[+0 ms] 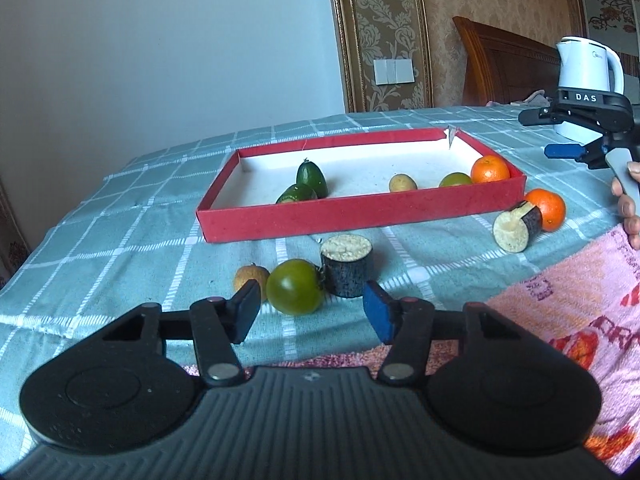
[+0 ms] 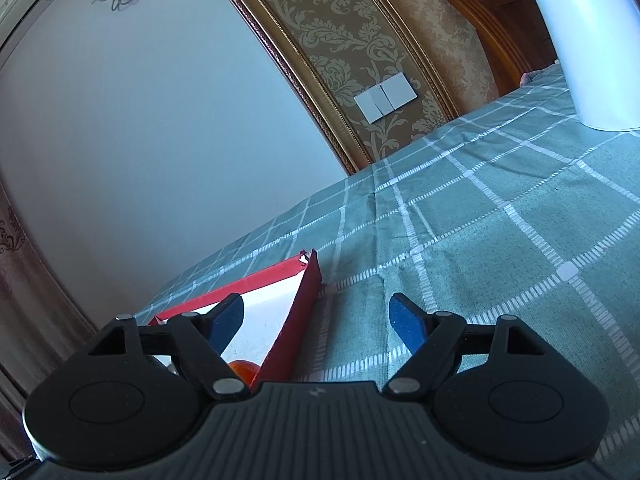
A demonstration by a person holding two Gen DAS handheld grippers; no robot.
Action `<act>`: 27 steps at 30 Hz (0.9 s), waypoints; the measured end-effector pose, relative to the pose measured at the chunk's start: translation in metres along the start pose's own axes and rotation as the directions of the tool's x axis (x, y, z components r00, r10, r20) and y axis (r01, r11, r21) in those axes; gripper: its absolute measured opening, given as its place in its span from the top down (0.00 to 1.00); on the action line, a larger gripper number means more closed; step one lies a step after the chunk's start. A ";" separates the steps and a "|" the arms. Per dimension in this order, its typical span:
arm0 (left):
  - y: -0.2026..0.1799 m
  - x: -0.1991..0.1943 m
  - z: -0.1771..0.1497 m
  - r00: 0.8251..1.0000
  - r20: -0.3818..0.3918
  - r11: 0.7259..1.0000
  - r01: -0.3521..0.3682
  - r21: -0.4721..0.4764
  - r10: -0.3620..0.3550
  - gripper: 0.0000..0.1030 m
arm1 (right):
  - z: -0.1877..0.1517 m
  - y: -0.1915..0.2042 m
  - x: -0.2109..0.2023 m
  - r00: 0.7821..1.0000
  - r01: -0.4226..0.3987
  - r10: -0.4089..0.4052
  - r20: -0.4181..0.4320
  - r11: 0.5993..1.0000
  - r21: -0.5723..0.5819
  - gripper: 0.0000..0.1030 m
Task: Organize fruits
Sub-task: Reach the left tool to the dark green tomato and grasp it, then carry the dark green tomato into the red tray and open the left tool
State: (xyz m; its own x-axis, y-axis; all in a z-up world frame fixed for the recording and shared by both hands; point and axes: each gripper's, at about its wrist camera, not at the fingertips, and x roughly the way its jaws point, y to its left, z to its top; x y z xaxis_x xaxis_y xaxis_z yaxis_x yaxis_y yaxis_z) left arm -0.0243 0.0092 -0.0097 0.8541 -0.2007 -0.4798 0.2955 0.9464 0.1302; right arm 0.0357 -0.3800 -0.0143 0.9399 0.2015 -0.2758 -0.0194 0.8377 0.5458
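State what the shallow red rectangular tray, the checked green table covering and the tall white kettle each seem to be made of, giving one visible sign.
Shallow red rectangular tray: probably cardboard, matt red outside, white inside; one far corner is torn.
Checked green table covering: woven cloth, matt; it creases and drapes.
Tall white kettle: likely smooth plastic with a slight sheen, though coated metal is possible.

A green tablecloth [image 1: 140, 216] crossed by white grid lines covered the table. A pink patterned towel [image 1: 572, 320] lay at its near right corner. A white electric kettle [image 1: 588, 68] stood at the far right. Behind were a plain pale wall [image 1: 160, 52], a gold-framed panel of damask wallpaper [image 1: 384, 28] bearing a white switch plate [image 1: 394, 71], and a dark wooden headboard [image 1: 504, 64].
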 end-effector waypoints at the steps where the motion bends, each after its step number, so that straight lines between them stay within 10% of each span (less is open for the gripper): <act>1: 0.002 0.002 0.001 1.000 -0.010 1.000 0.001 -0.006 -0.001 0.50 | 0.000 0.000 0.000 1.000 0.000 0.000 0.000 1.000 0.001 0.21; 27: 0.007 0.007 0.012 0.998 -0.054 0.999 -0.021 -0.025 0.020 0.70 | 0.000 -0.002 0.002 1.000 0.007 -0.007 -0.004 1.000 0.014 0.17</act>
State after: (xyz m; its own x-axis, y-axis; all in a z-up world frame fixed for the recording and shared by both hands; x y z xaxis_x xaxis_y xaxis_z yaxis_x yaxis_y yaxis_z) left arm -0.0111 0.0109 -0.0023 0.8356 -0.1678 -0.5230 0.2665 0.9565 0.1190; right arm 0.0374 -0.3815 -0.0156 0.9386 0.1978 -0.2826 -0.0083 0.8320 0.5547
